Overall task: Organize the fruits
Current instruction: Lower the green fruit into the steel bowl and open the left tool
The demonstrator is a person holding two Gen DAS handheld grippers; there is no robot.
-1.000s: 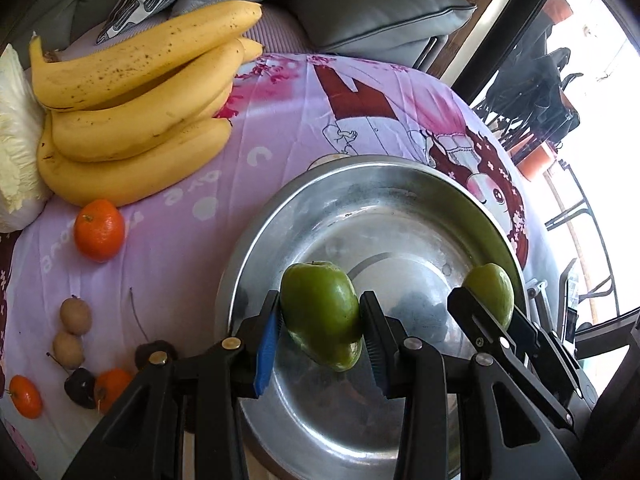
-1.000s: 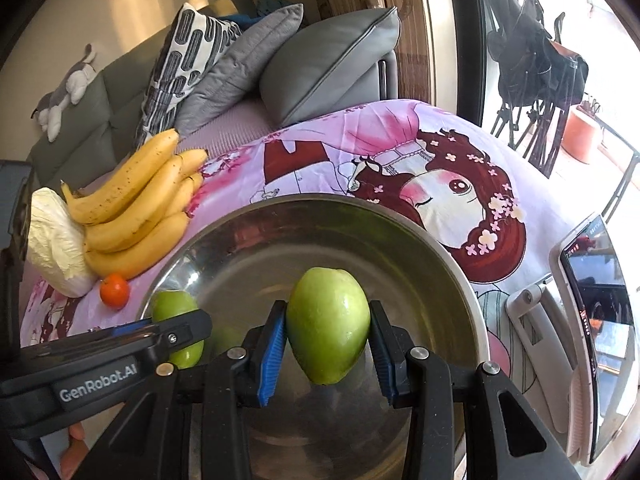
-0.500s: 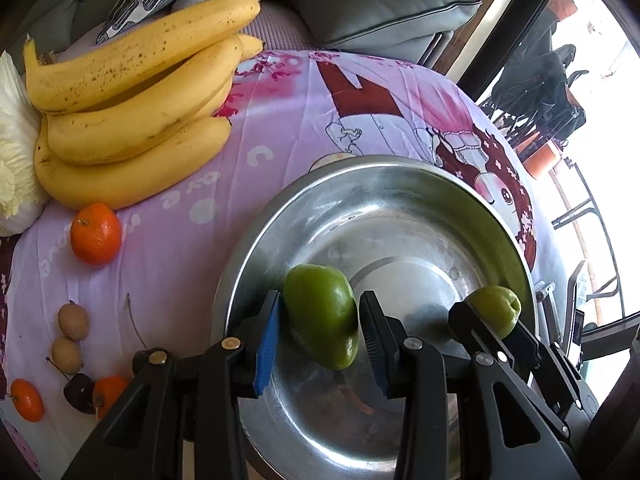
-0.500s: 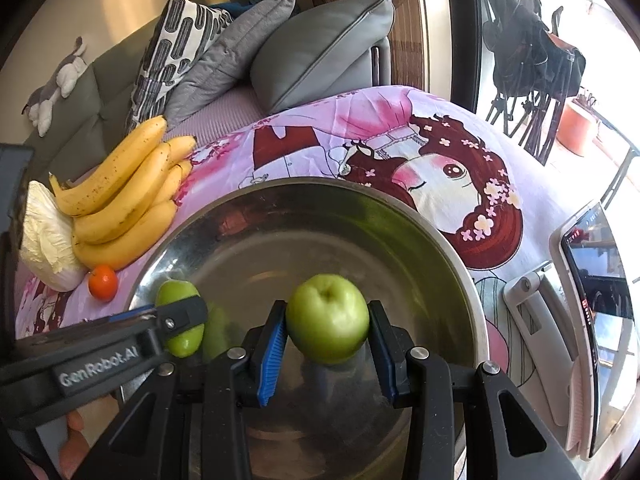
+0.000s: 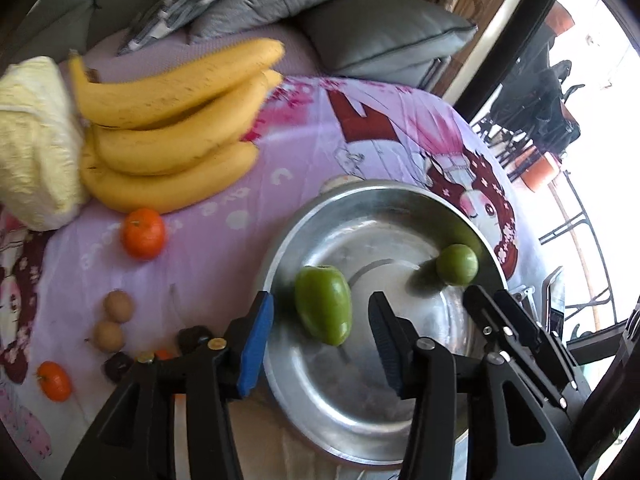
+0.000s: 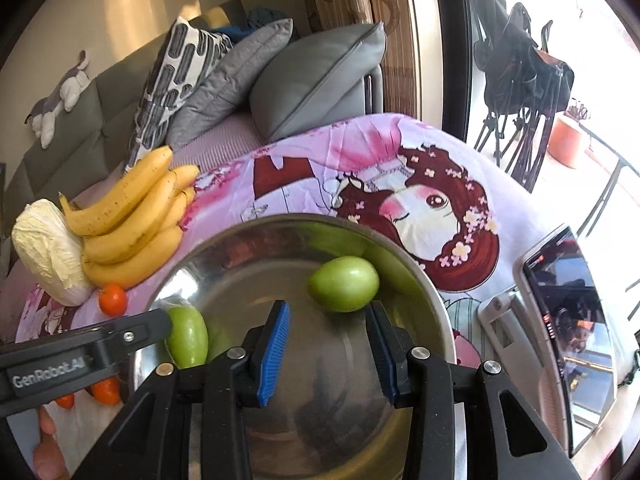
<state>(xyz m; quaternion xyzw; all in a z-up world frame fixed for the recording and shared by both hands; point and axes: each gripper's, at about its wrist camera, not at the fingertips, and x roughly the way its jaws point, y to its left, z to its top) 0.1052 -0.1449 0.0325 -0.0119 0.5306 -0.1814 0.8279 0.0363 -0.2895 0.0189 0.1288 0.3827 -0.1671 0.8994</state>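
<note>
Your left gripper (image 5: 322, 350) stands with its jaws apart over the near side of the steel basin (image 5: 288, 232). They have just been opening, and the elongated green fruit (image 5: 324, 304) lies between the blue pads with a clear gap on each side, resting on the basin floor near its left wall. Your right gripper (image 6: 328, 350) is released too: in its own view the rounder green fruit (image 6: 344, 284) lies on its side in the basin just beyond the pads, free of both. In the left wrist view that same fruit sits toward the right of the basin, close under the rim.

Outside the basin, on the pink printed cloth (image 5: 312, 148), a bunch of bananas (image 5: 168, 128) lies at the upper left of the left wrist frame, against a pale napa cabbage (image 5: 32, 152). Just below the bananas sits a mandarin (image 5: 143, 233). Lower left you have two small brown round fruits (image 5: 113, 320), perhaps longans, though the blur makes that uncertain, then dark fruits (image 5: 118, 365) beside the gripper's left finger and a small orange one (image 5: 54, 380) at the edge.

In the right wrist view a phone on a stand (image 6: 568, 320) stands at the right of the frame, just off the basin's rim, and grey cushions (image 6: 320, 80) fill the upper middle.
</note>
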